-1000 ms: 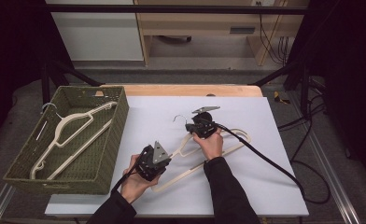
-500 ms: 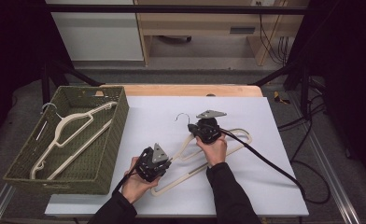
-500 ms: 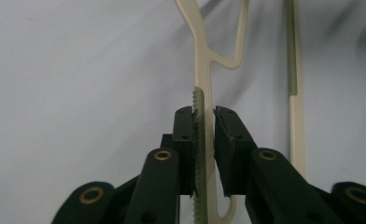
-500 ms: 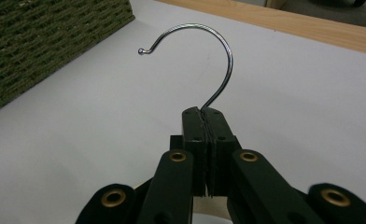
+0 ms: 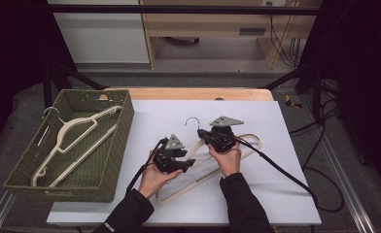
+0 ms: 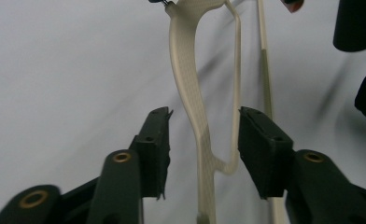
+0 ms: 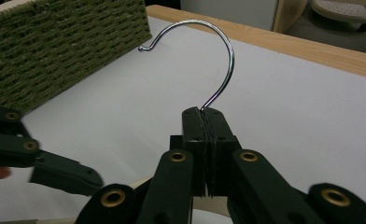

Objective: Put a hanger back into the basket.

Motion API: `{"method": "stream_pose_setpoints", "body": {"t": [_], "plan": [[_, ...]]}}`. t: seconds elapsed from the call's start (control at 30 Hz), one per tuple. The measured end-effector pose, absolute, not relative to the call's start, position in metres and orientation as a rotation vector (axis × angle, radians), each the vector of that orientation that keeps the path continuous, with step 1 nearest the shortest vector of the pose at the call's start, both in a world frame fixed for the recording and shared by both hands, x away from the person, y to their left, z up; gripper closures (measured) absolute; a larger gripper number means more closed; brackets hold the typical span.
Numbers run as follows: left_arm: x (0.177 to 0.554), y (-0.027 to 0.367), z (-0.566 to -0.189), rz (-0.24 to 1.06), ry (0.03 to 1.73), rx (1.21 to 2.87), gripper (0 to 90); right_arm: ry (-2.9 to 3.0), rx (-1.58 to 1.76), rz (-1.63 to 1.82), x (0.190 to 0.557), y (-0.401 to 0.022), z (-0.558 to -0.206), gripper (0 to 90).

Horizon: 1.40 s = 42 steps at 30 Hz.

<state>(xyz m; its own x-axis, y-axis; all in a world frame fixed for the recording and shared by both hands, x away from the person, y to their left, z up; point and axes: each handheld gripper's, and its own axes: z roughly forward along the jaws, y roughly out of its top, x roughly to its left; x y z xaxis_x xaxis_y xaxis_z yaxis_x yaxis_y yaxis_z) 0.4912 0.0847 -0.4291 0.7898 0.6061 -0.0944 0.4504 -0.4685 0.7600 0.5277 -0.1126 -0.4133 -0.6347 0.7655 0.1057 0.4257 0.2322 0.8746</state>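
Right gripper: jaws clamped on the base of the cream hanger's metal hook. Left gripper: jaws just opening, astride the hanger arm, pads clear (no contact). Hanger on white table; basket at 9 o'clock.

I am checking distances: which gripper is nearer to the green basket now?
Left. The left gripper is beside the basket's right wall, over the hanger's arm; the right gripper is farther right, clamped at the hook.
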Motion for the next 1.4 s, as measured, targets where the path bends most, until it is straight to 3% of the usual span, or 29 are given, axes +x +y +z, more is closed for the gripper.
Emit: {"method": "stream_pose_setpoints", "body": {"t": [0.23,0.43,0.67,0.87,1.4], "plan": [[0.496,0.077,-0.436,0.186,0.793,2.164,79.0,2.159,1.075,1.402,0.520,-0.119,-0.409,89.3],[0.489,0.077,-0.431,0.167,0.799,2.137,81.6,2.156,1.049,1.446,0.511,-0.126,-0.404,87.8],[0.472,0.080,-0.419,0.147,0.745,2.088,85.5,2.167,0.997,1.516,0.490,-0.141,-0.394,75.3],[0.458,0.085,-0.407,0.229,0.716,2.095,86.9,2.146,0.948,1.596,0.466,-0.156,-0.381,63.3],[0.443,0.136,-0.351,0.326,0.698,2.040,87.0,2.116,0.924,1.579,0.432,-0.182,-0.385,27.3]]}}
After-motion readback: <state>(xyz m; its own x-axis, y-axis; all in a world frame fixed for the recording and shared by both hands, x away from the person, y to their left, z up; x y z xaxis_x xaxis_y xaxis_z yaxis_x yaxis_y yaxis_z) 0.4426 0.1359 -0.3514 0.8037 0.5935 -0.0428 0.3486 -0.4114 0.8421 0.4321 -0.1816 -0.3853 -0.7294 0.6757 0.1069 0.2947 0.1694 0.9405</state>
